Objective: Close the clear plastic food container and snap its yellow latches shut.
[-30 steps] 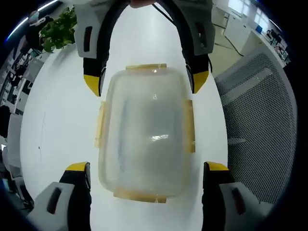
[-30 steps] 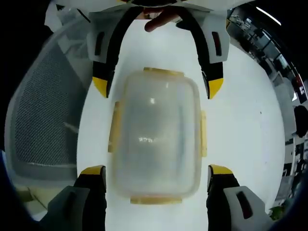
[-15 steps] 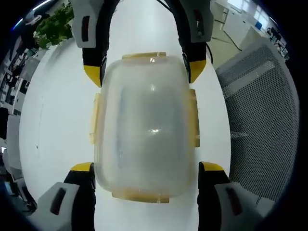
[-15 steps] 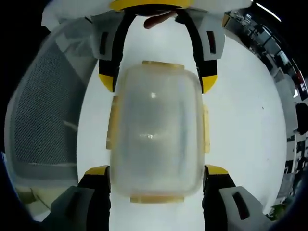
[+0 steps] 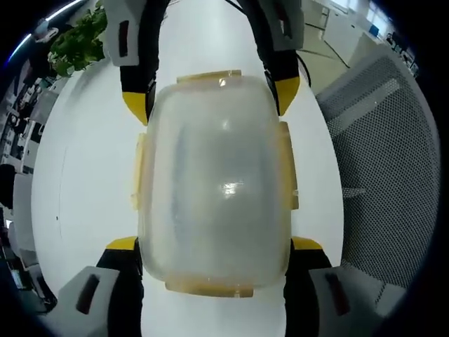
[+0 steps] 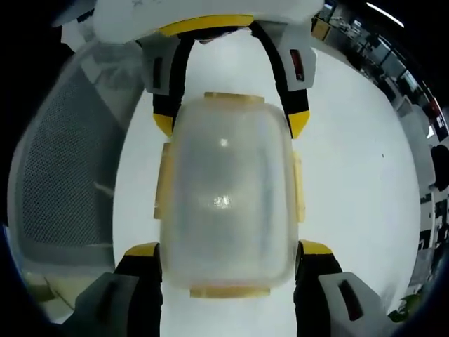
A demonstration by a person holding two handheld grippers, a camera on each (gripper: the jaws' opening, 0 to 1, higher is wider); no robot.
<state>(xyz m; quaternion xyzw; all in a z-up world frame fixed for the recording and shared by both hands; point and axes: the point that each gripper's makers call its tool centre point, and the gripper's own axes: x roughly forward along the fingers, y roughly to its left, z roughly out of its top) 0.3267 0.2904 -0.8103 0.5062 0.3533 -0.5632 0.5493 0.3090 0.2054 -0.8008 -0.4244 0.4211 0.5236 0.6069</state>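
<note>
The clear plastic food container (image 5: 214, 182) sits on the white table (image 5: 77, 182), seen from above, with its lid on. It is a rounded rectangle, frosted and cloudy, so I cannot make out whether anything is inside; a small bright glare sits near the middle of the lid. Four yellow latches (image 5: 137, 173) ring it, one on each side: pale, translucent tabs lying close against the edges. Whether they are snapped down or only resting, I cannot tell.

In the left gripper view my left gripper (image 5: 214, 246) straddles the near end of the container, its two yellow-tipped jaws spread wide, one on each flank and just beside or touching the walls. At the far end my right gripper (image 5: 212, 98) flanks the other corners the same way.

The right gripper view shows the mirror of this: my right gripper (image 6: 228, 251) has its jaws apart at the container's (image 6: 226, 200) near corners, and the left gripper (image 6: 231, 121) brackets the far end. The latches (image 6: 164, 179) again lie flat along the sides.

A grey mesh chair (image 5: 382, 161) stands just beside the table edge, and a green plant (image 5: 77, 45) sits at the far corner.
</note>
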